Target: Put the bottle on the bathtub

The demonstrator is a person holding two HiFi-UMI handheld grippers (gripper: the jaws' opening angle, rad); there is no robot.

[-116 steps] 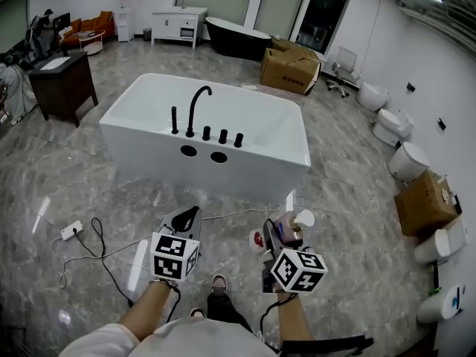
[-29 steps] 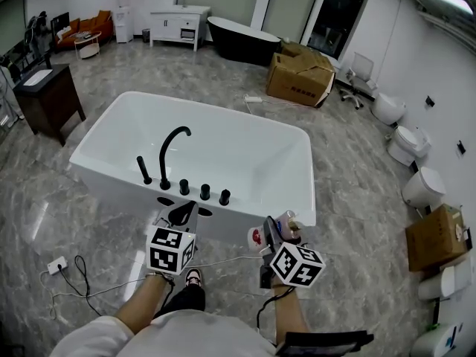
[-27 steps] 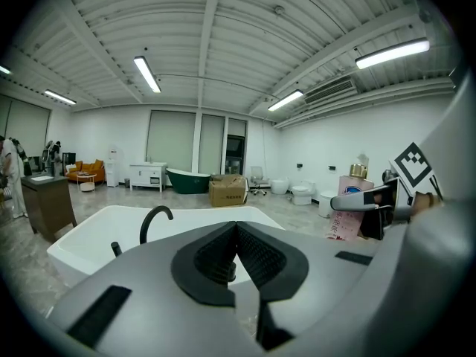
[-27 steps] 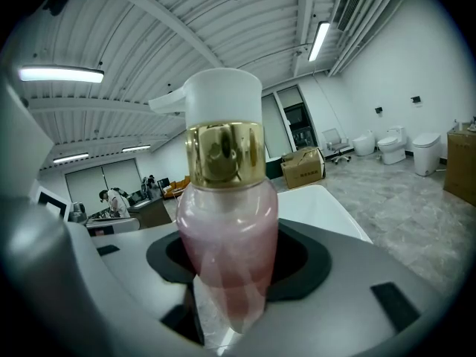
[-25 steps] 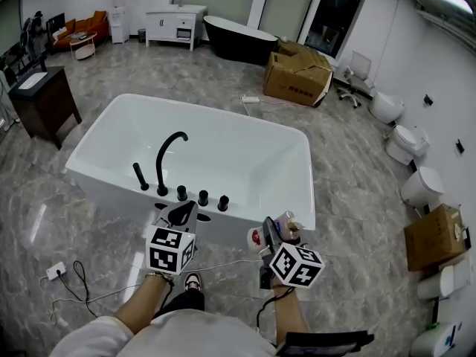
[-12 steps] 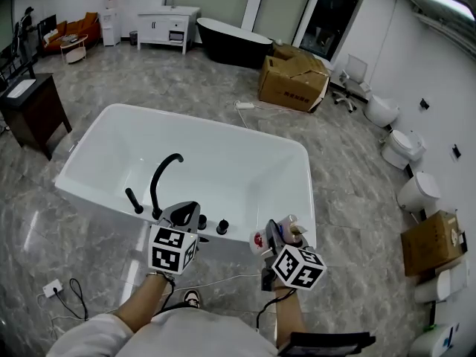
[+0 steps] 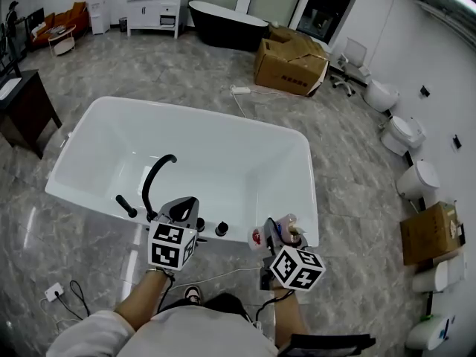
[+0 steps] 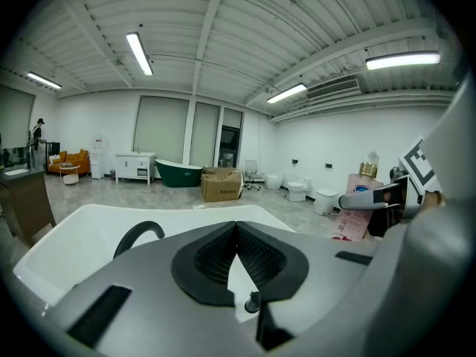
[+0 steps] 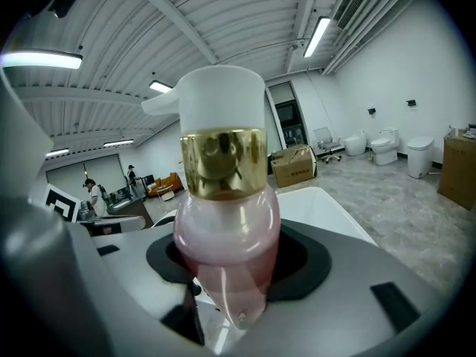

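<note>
**Pump bottle in the right gripper, at the near rim of the tub**

Position: the bottle (image 9: pixel 227 222) stands upright between the jaws of the right gripper (image 7: pixel 275 233). The pads are closed on its body below the shoulder. In the head view it sits at the near edge of the bathtub (image 7: pixel 311 188), close to the near right corner. We cannot tell whether it is already over the rim or just short of it.

Left gripper (image 8: pixel 236 236): jaws together, nothing between them. It is held near the black faucet (image 7: pixel 152 181) and is not part of the grip.

Handling, our judgement:
- The body is glossy and translucent, most likely rigid plastic, so it is stiff but slippery under the pads.
- The white pump head and gold collar sit high, so we expect the bottle to be somewhat top-heavy.
- The best hold is around the wider body, as it is now. The neck or pump could twist or pull loose.
- We should set it down flat on the rim, because a tilted base on smooth enamel could slide or tip into the tub.

Containers:
- The bottle shows pink contents up to the shoulder, so we take it as fairly full and moderately heavy.
- The bathtub interior is plain white, with no water or objects visible in it.
- The rim near the faucet carries black knobs (image 7: pixel 221 229). The stretch towards the corner is bare.
</note>
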